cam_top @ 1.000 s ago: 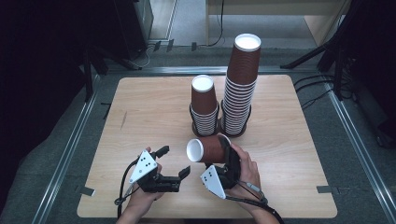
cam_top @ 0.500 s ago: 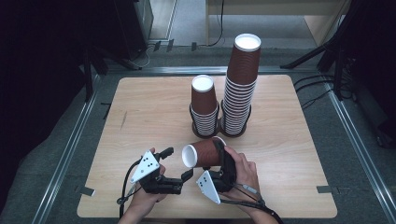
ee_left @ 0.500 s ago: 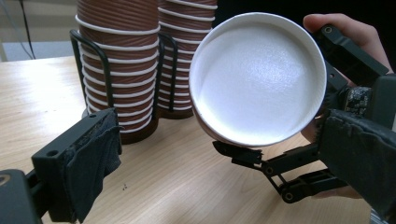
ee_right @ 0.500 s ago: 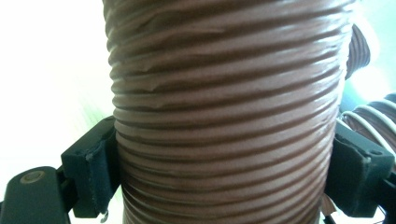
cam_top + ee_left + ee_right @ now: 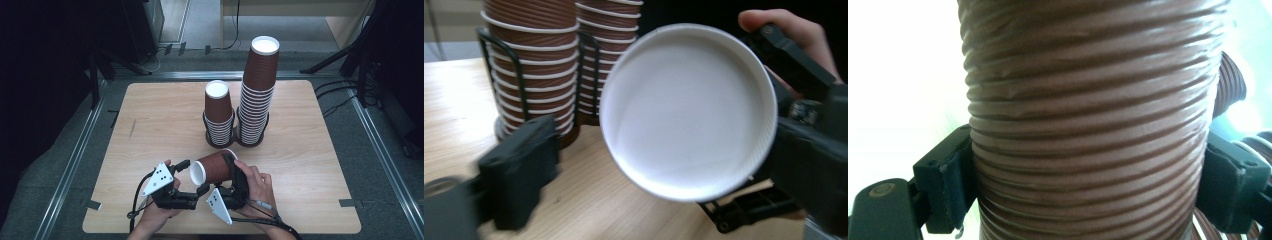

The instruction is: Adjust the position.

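Note:
A brown ribbed paper cup (image 5: 216,169) lies sideways in the air over the table's front. My right gripper (image 5: 228,172) is shut on its wall, with a pad pressed on either side (image 5: 1088,185). The cup's white round end (image 5: 684,110) faces my left gripper (image 5: 194,176). The left jaws have just been closing and stand on either side of that end, with the left pad still apart from the rim. A person's hand (image 5: 257,185) holds the right gripper.
Two stacks of upside-down brown cups stand in black wire holders at mid-table: a short stack (image 5: 218,115) and a tall stack (image 5: 259,90) to its right. The wooden table (image 5: 150,125) is bare to the left and right of the grippers.
The right gripper has carried the cup left, so its white end now lies between the left jaws. The left jaws have narrowed.

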`<state>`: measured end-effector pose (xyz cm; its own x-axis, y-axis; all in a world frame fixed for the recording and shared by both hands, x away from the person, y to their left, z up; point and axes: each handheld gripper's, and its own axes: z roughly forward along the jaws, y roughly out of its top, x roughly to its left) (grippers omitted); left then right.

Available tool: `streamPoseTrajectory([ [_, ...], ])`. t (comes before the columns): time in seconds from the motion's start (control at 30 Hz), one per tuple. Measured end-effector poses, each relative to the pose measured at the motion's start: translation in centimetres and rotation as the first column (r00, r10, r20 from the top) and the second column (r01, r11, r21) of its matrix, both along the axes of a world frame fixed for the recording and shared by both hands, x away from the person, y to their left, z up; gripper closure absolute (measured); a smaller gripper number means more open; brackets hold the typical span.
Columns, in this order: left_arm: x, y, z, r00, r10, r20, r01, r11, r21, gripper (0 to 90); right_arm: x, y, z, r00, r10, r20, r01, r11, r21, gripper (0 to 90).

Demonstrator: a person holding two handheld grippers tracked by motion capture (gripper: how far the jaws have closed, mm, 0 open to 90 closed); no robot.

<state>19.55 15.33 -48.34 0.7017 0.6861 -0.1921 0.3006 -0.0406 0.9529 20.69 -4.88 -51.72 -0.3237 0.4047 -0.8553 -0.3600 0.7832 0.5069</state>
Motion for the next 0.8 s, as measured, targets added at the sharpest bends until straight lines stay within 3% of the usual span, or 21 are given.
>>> streamPoseTrajectory([
  [0.27, -0.02, 0.02, 0.03, 0.9995, -0.029, -0.01, 0.028, 0.9995, -0.013, 7.7, -0.44, 0.48, -0.23, 0.9996, 0.023, 0.02, -0.022, 0.9995, -0.023, 12.0],
  [0.37, -0.05, -0.05, -0.02, 0.9992, -0.04, -0.007, 0.04, 0.9992, -0.005, 13.3, -0.61, 0.65, -0.12, 0.9993, 0.026, 0.027, -0.025, 0.9992, -0.032, 12.0],
  [0.8, 0.23, 0.26, 0.0, 0.9966, -0.078, -0.029, 0.077, 0.9965, -0.033, 19.7, -0.96, 0.99, -0.3, 0.9978, 0.045, 0.048, -0.042, 0.997, -0.065, 11.8],
])
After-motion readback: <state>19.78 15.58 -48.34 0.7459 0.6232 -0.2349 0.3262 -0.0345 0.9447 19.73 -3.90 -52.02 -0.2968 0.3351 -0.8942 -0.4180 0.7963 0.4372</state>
